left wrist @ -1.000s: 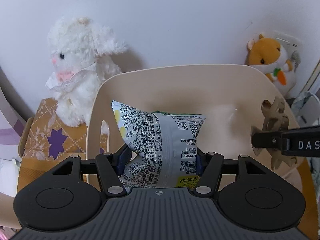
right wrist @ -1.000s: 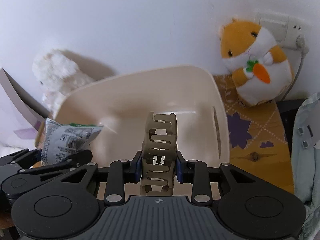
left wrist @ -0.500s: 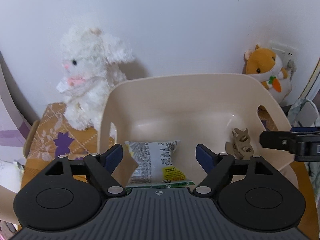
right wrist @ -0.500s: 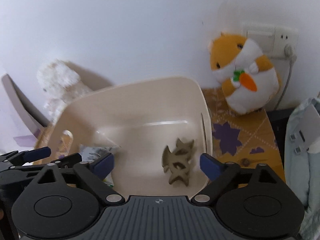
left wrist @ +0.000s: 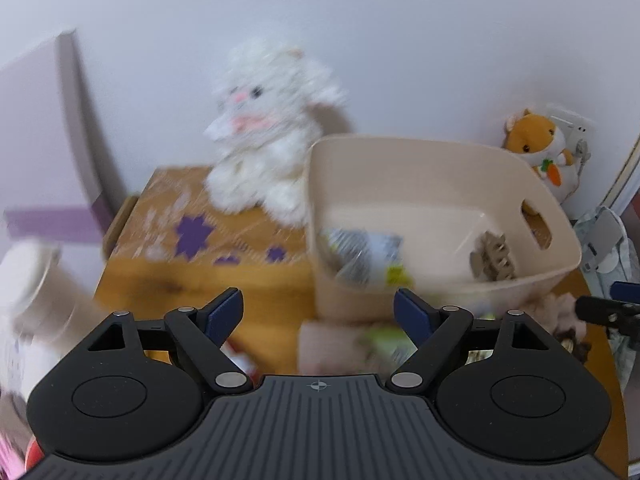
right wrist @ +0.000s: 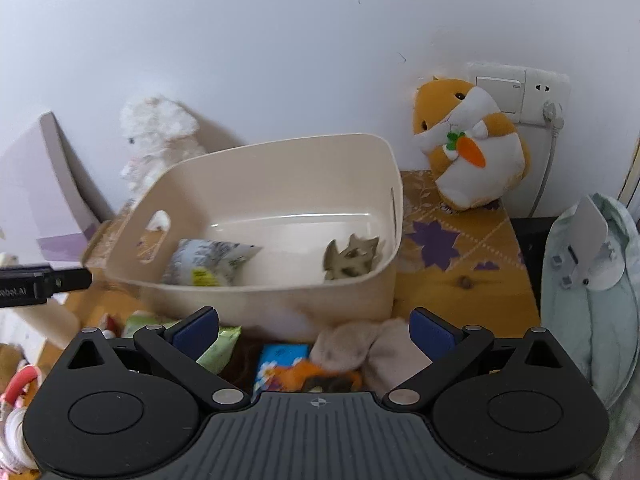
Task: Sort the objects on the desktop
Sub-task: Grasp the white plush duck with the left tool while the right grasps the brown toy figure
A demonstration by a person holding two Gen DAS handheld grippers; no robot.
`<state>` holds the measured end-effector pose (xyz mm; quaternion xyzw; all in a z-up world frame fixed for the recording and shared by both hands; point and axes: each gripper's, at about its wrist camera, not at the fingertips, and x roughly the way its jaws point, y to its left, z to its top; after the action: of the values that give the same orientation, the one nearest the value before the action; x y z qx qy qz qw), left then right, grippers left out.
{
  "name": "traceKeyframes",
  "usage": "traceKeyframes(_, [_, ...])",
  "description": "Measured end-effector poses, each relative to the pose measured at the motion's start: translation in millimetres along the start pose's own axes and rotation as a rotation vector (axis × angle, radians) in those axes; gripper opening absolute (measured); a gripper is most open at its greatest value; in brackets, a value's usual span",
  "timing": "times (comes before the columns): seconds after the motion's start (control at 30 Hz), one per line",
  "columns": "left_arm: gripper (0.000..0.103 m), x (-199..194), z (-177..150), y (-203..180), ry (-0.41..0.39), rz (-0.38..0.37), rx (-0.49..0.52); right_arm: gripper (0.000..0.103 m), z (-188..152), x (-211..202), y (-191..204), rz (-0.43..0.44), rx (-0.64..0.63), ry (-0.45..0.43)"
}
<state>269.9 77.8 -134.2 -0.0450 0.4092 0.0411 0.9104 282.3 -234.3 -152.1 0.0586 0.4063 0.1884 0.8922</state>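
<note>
two things already lie in the cream bin (right wrist: 256,168): the snack packet (right wrist: 208,264) at its left, the hair claw (right wrist: 352,260) at its right. both the left gripper (left wrist: 319,312) and right gripper (right wrist: 314,330) hang with jaws wide and empty above the clutter on the bench (right wrist: 460,280). the pile below the right gripper, green packet (right wrist: 218,346) and pink cloth (right wrist: 360,350), overlaps, so a hasty grab could pinch both or nudge the bin.
</note>
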Motion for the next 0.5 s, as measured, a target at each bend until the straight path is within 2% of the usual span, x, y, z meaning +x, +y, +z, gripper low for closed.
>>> traceKeyframes(0.1, [0.084, -9.8, -22.6, 11.4, 0.027, 0.003, -0.008, 0.103, -16.7, -7.3, -7.4, 0.033, 0.075, -0.021])
traceKeyframes(0.17, [0.084, -13.7, -38.1, 14.2, 0.048, -0.003, 0.022, 0.103, -27.4, -6.5, -11.7, 0.018, 0.093, -0.004])
traceKeyframes(0.33, [0.084, -14.1, -71.6, 17.1, 0.113, -0.011, 0.060, 0.103, -49.2, -0.1, -8.7, -0.078, -0.016, 0.023])
traceKeyframes(0.5, [0.084, 1.8, -89.6, 17.2, 0.164, -0.026, 0.037, 0.103, -54.0, 9.3, -4.3, -0.087, -0.063, 0.028])
